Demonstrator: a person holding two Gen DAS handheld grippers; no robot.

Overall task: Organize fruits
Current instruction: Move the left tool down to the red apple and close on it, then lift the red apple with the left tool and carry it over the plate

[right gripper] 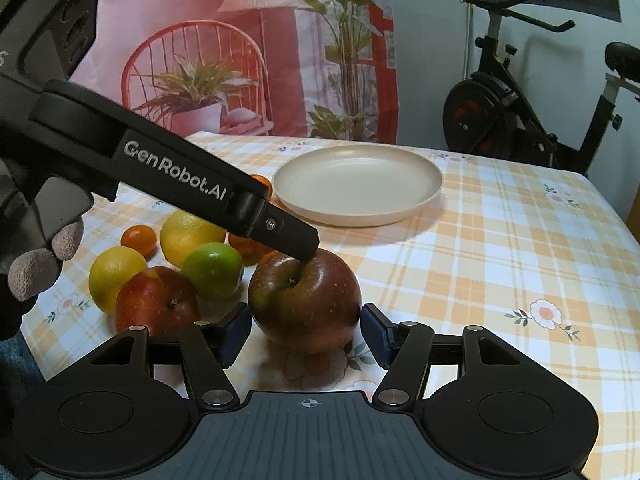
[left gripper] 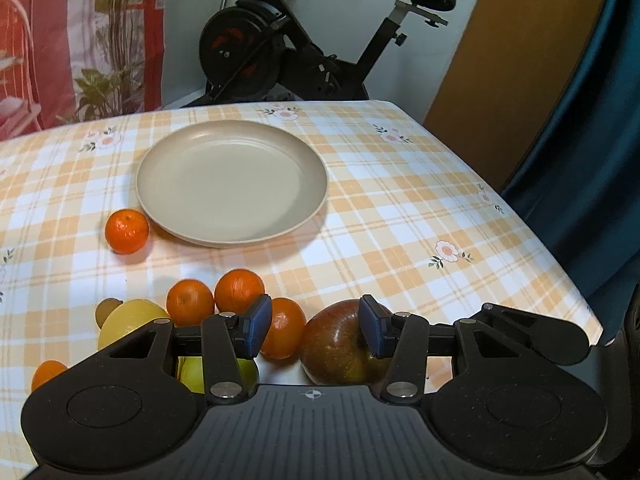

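An empty beige plate [left gripper: 232, 184] [right gripper: 360, 188] sits mid-table on the checked cloth. A lone mandarin [left gripper: 127, 231] lies by its left rim. Nearer lies a cluster of mandarins [left gripper: 190, 302], lemons [right gripper: 190, 236], a green lime [right gripper: 214, 270], a red apple [right gripper: 156, 300] and a big dark red apple [left gripper: 340, 348] [right gripper: 306, 300]. My left gripper [left gripper: 315, 327] is open over a mandarin [left gripper: 284, 328] and the dark apple's edge; one of its fingers [right gripper: 298, 238] reaches the apple's stem hollow. My right gripper [right gripper: 306, 334] is open, its pads on either side of the dark apple's near side.
The table's right edge [left gripper: 540, 248] drops off beside blue fabric [left gripper: 580, 160]. An exercise bike [left gripper: 280, 48] stands behind the far edge, and a printed red curtain [right gripper: 240, 60] hangs at the back. A gloved hand [right gripper: 44, 256] holds the left gripper.
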